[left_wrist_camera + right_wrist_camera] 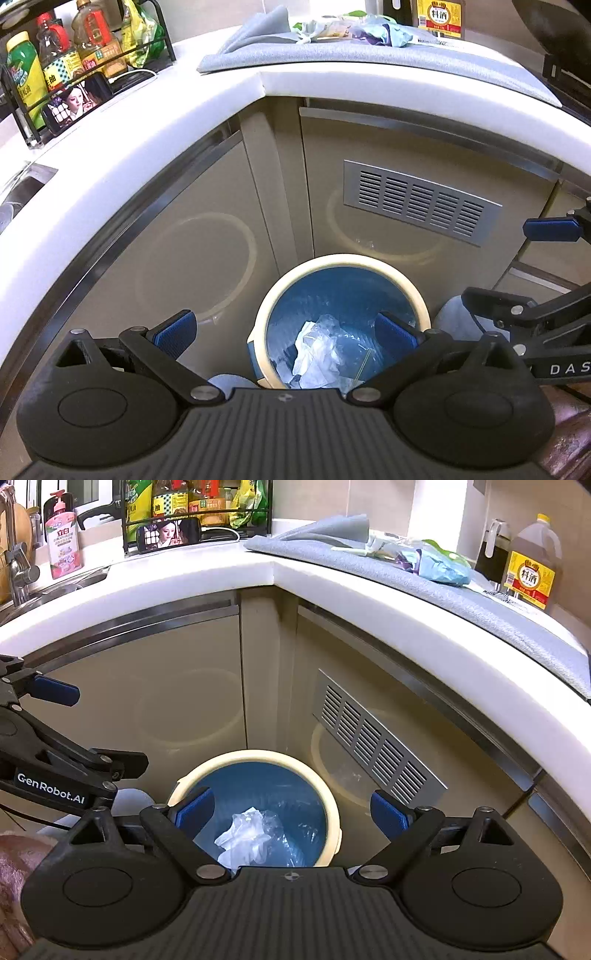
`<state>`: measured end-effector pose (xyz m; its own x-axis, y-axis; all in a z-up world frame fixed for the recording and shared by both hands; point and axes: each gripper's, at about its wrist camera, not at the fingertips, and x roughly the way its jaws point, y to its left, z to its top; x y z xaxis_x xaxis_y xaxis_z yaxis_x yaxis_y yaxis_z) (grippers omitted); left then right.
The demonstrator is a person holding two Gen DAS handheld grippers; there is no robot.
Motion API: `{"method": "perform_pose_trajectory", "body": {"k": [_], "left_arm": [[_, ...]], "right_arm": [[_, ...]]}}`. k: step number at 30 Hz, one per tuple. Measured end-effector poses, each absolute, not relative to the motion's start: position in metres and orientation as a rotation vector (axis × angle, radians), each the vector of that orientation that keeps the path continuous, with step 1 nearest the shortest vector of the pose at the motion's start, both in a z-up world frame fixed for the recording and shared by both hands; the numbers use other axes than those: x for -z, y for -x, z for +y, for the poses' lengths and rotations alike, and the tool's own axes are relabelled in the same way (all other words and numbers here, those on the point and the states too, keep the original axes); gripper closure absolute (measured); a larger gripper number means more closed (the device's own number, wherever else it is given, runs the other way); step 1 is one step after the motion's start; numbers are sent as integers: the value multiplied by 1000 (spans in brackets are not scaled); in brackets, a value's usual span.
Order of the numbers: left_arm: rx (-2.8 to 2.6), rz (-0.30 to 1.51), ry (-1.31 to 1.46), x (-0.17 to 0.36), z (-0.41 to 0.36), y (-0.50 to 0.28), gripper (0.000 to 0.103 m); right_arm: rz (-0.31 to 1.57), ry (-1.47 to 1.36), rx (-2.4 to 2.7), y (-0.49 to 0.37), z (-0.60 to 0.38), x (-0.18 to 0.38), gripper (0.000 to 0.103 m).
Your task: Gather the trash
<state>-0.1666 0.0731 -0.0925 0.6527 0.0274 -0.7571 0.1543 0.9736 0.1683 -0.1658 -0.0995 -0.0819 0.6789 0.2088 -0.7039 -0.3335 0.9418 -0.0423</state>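
Note:
A round trash bin with a cream rim (343, 260) (258, 755) and a blue liner stands on the floor in the cabinet corner. Crumpled white and clear plastic (314, 350) (247, 830) lies inside it. My left gripper (284, 330) hangs open above the bin with nothing between its blue pads. My right gripper (291, 808) is also open and empty over the bin, just beside the left one. Loose wrappers and a pale blue bag (354, 29) (424, 557) lie on the grey mat (406, 55) on the worktop.
The white worktop edge (147, 147) curves above the bin. A wire rack of bottles (74, 48) with a phone (170, 533) stands at the back left, a cooking wine bottle (530, 565) at the right, a sink (55, 587) far left. A vent grille (421, 201) sits in the cabinet door.

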Motion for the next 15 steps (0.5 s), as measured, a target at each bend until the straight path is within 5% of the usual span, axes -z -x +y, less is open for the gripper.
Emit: {"method": "perform_pose_trajectory", "body": {"k": [15], "left_arm": [[76,853,-214,90,74,168,0]], "right_arm": [[760,178,-307,169,-99,81,8]]}}
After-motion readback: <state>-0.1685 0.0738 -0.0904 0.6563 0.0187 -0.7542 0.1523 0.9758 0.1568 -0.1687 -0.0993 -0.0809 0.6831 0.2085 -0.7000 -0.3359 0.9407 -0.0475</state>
